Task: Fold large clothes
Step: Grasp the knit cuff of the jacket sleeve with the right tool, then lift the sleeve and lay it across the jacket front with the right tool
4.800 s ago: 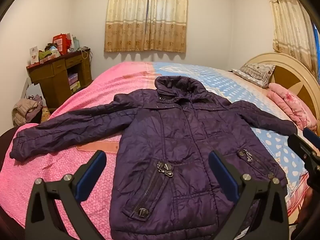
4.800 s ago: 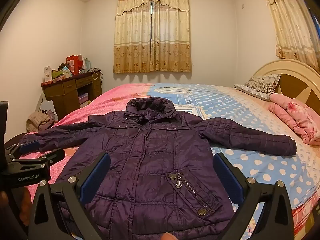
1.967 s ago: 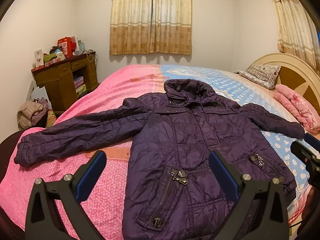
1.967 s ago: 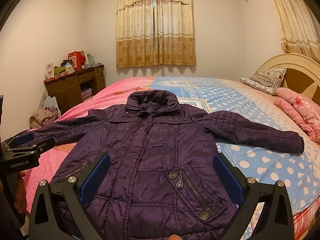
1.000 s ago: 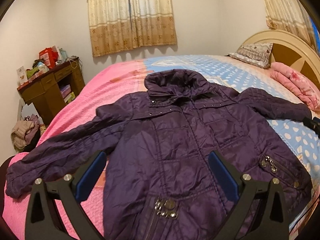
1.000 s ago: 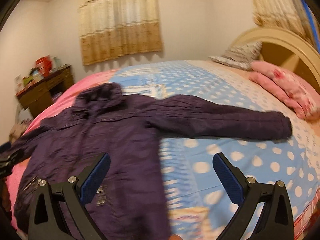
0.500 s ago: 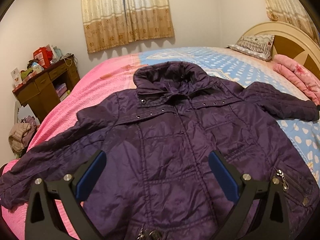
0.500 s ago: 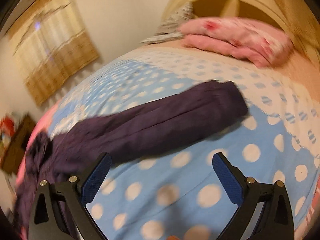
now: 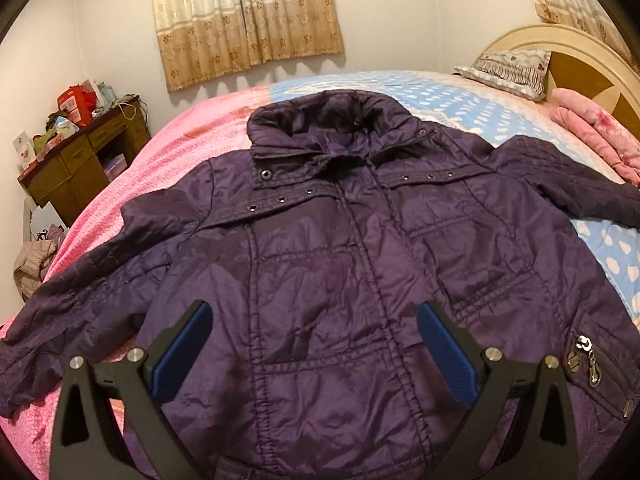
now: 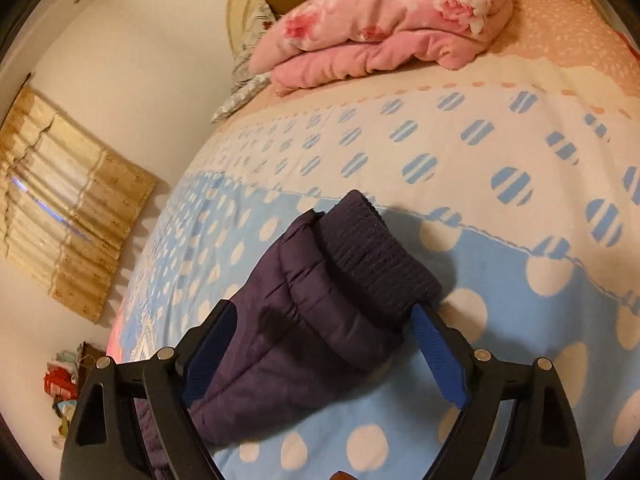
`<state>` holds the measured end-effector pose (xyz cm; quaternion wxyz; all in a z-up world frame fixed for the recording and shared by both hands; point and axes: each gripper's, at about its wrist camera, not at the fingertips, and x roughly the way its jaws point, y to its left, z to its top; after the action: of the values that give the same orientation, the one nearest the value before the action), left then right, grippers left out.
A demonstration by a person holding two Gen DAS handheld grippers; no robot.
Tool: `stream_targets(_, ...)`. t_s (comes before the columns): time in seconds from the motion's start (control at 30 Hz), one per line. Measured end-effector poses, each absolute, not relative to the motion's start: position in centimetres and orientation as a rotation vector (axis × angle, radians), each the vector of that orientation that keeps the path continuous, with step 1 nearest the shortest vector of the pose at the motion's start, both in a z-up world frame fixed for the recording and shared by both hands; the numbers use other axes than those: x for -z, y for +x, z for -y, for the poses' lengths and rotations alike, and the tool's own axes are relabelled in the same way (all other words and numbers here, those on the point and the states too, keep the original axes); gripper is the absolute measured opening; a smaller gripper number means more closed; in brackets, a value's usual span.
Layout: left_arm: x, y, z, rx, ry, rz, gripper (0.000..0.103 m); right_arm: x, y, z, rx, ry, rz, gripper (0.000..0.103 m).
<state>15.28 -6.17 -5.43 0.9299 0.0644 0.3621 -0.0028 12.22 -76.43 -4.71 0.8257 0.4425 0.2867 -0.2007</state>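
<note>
Now the right gripper (image 10: 322,352) has swung over to the end of the coat's sleeve (image 10: 320,320), and its view has tipped sideways since a second ago. Its jaws have just been closing a bit, and the sleeve lies between them. They are wide apart and I cannot see the blue pads (image 10: 438,356) pressing on it, so nothing is held.

The purple coat (image 9: 360,280) lies flat on the bed (image 9: 172,148), front side up, with its arms spread out. The sleeve's ribbed cuff (image 10: 380,252) rests on the blue spotty cover (image 10: 500,308).

The left gripper (image 9: 314,354) has come closer to the coat and hangs over its middle, fingers spread wide and holding nothing.

A pink folded blanket (image 10: 384,24) sits by the headboard (image 9: 576,52). A brown desk (image 9: 80,164) stands by the wall, near the curtains (image 9: 244,16).
</note>
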Motion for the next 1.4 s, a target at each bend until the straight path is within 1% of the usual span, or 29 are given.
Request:
stream_targets(0.03, 5.4, 15.2, 6.2, 0.004, 0.132, -0.739, 0.103, 4.9, 12.5, 76.7, 0.432, 0.952, -0.608, 0.087)
stream_targets(0.07, 5.3, 15.1, 6.3, 0.004, 0.132, -0.737, 0.103, 5.0, 12.8, 76.9, 0.448, 0.947, -0.611, 0.081)
stream_targets(0.1, 5.4, 15.1, 6.2, 0.005, 0.131, -0.737, 0.103, 5.0, 12.9, 77.0, 0.464, 0.935, -0.616, 0.062)
stream_targets(0.13, 5.4, 15.2, 6.2, 0.005, 0.130, -0.737, 0.103, 5.2, 13.1, 77.1, 0.456, 0.940, -0.618, 0.055)
stream_targets(0.17, 5.4, 15.2, 6.2, 0.002, 0.131, -0.739, 0.103, 5.3, 13.2, 77.3, 0.448, 0.947, -0.613, 0.052)
stream_targets(0.2, 5.4, 15.2, 6.1, 0.000, 0.131, -0.741, 0.103, 5.4, 13.1, 77.5, 0.443, 0.948, -0.606, 0.044)
stream_targets(0.23, 5.5, 15.3, 6.1, 0.000, 0.127, -0.746, 0.103, 5.4, 12.9, 77.6, 0.436, 0.951, -0.595, 0.038)
stream_targets(0.33, 5.6, 15.6, 5.7, -0.005, 0.109, -0.755, 0.103, 4.4, 12.3, 77.1, 0.415, 0.911, -0.550, 0.026)
stream_targets(0.43, 5.8, 15.7, 5.4, 0.004, 0.089, -0.765, 0.103, 2.4, 11.8, 76.0, 0.409, 0.822, -0.515, 0.022)
stream_targets(0.7, 6.0, 15.4, 5.5, 0.017, 0.089, -0.760, 0.103, -3.9, 12.0, 71.8, 0.339, 0.625, -0.457, 0.020)
stream_targets(0.93, 5.6, 15.1, 5.6, 0.030, 0.080, -0.747, 0.103, -10.8, 13.0, 64.8, 0.240, 0.400, -0.397, 0.020)
stream_targets(1.27, 5.0, 14.5, 4.3, 0.046, 0.022, -0.725, 0.103, -18.5, 14.6, 48.4, -0.005, 0.049, -0.344, 0.019)
stream_targets(1.4, 4.7, 14.3, 3.5, 0.050, -0.010, -0.714, 0.103, -19.4, 15.0, 39.7, -0.136, -0.082, -0.344, 0.019)
